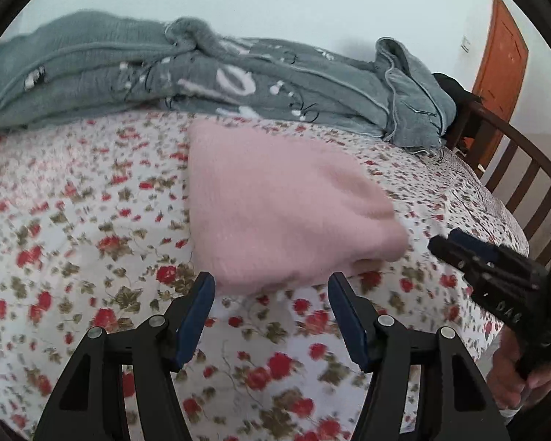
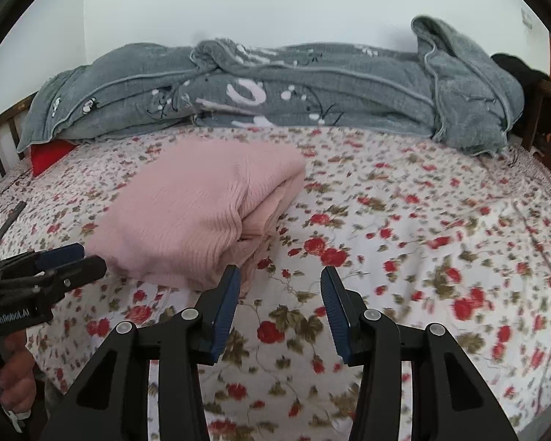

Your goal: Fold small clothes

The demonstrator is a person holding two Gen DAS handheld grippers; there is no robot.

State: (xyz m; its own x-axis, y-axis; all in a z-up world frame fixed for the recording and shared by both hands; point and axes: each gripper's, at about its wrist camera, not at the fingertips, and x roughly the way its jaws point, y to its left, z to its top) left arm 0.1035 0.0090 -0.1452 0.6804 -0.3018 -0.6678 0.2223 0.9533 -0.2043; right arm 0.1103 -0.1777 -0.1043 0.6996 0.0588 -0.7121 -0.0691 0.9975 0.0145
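the pink garment [image 1: 275,205] lies folded into a thick bundle on the bed's flowered sheet [image 1: 73,220], and neither claw holds it. in the left wrist view the left claw [image 1: 272,283] stands open with nothing between its blue pads, and the garment's near edge sits just past the fingertips at about 12 o'clock, spreading up and slightly to 1 o'clock; whether the left fingertip touches the cloth cannot be told through the blur. in the right wrist view the right claw [image 2: 279,275] is also open and empty, and the garment [image 2: 202,213] lies at about 11 o'clock from it, its layered folded edge facing the claw, its near corner just beside the left fingertip. each claw shows in the other's view: the right claw [image 1: 488,264] at 3 o'clock in the left view, the left claw [image 2: 55,268] at 9 o'clock in the right view, each with a hand on its grip. a crumpled grey quilt [image 2: 275,88] runs along the far side of the bed at 12 o'clock, well apart from the garment. a red item [image 2: 49,154] peeks from under the quilt's left end. a wooden bed rail [image 1: 514,169] and an orange door [image 1: 499,58] stand at 2 o'clock in the left view. nothing lies between the claws and the garment.
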